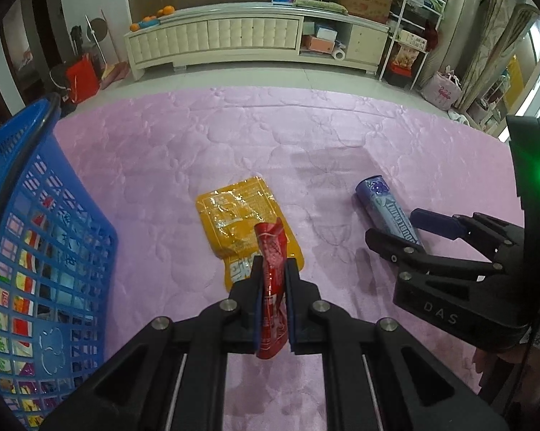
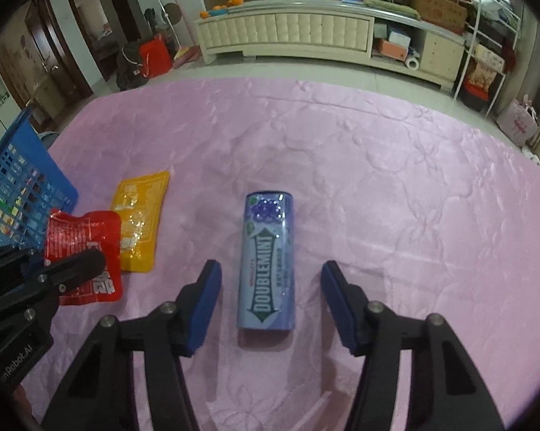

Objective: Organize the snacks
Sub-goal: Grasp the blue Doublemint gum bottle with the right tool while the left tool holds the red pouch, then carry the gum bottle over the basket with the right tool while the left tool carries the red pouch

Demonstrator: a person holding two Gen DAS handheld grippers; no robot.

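The left claw (image 1: 273, 287) pinches a red snack packet (image 1: 271, 280). The right claw (image 2: 270, 287) stands half open astride the purple Doublemint tin (image 2: 266, 265), pads clear of it, on the pink quilt (image 2: 377, 179).

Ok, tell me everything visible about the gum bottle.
The gum bottle is a lilac-blue plastic-looking cylinder printed DOUBLEMINT, with dark berries pictured at its far end. It lies on its side on the pink quilt, between the blue pads of the right gripper, whose jaws stand clear of it.
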